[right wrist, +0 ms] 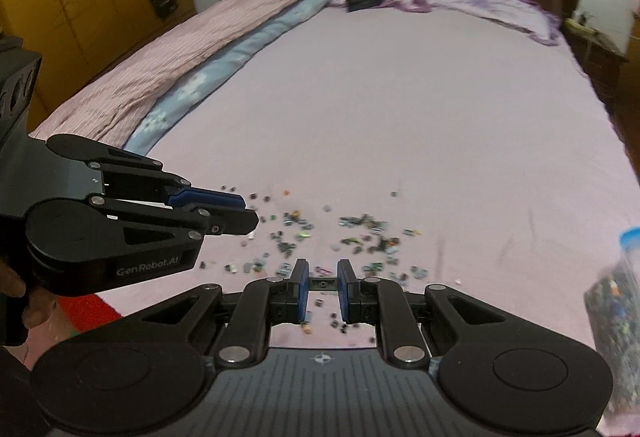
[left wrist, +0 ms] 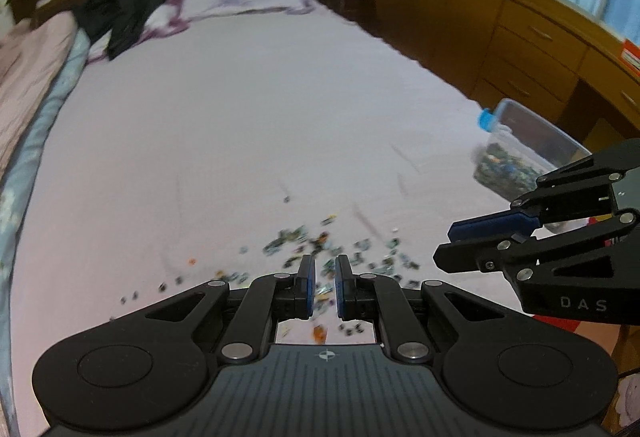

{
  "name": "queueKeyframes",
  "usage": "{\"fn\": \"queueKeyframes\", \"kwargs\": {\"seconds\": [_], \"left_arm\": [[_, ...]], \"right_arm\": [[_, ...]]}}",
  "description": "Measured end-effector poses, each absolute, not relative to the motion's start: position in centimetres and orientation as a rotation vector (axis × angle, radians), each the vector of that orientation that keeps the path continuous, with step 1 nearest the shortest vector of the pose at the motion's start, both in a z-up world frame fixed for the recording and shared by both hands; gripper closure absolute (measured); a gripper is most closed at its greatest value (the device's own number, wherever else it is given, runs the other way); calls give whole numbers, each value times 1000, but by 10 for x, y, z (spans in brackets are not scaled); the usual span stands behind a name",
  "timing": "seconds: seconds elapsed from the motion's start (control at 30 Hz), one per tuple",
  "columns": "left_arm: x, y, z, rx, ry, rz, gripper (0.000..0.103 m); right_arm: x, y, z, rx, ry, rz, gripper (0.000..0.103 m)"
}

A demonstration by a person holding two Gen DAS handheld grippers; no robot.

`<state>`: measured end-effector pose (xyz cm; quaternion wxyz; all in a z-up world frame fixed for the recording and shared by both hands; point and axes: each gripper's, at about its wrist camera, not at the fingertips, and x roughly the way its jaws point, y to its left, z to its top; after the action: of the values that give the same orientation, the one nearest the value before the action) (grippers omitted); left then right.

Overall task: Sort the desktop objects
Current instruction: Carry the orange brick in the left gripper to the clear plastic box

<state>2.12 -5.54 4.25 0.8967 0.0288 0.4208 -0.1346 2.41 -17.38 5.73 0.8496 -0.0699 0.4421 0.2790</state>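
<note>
Tiny bricks (left wrist: 320,249), loads of them, are scattered loose over the pink bedsheet (left wrist: 240,125) just ahead of both sets of tongs. They look like small toy building bits in mixed colours, but the blur makes individual shapes hard to call. A clear plastic tub (left wrist: 524,149) with a blue clip sits off to the right of the right tongs, already holding a heap of the same kind of pieces.

The left tongs (left wrist: 325,287) hover low over the near edge of the scatter, tips a little apart with nothing between them. The right tongs (right wrist: 323,287) are the same deal: a narrow gap, nothing pinched, a few bits lying straight ahead of the tips.

Handling-wise, my guess is these weigh basically nothing, and they're hard and slick, so they'll probably squirt out sideways if squeezed off-centre. The sheet is soft too, so pressing down likely just sinks the piece into the fabric. I'd go for one sitting apart from its neighbours, like the strays out to the left of the left tongs, and nip it across its flat sides.

Can't say whether the tub is being filled or emptied; tub half full plus loose pile fits either.
</note>
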Motion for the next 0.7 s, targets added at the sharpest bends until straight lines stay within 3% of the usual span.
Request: {"fn": "queueKeyframes", "kwargs": {"seconds": [0.7], "left_arm": [[28, -242, 59, 89, 881, -263, 91]], "right_arm": [[6, -407, 77, -86, 866, 567, 87]]}}
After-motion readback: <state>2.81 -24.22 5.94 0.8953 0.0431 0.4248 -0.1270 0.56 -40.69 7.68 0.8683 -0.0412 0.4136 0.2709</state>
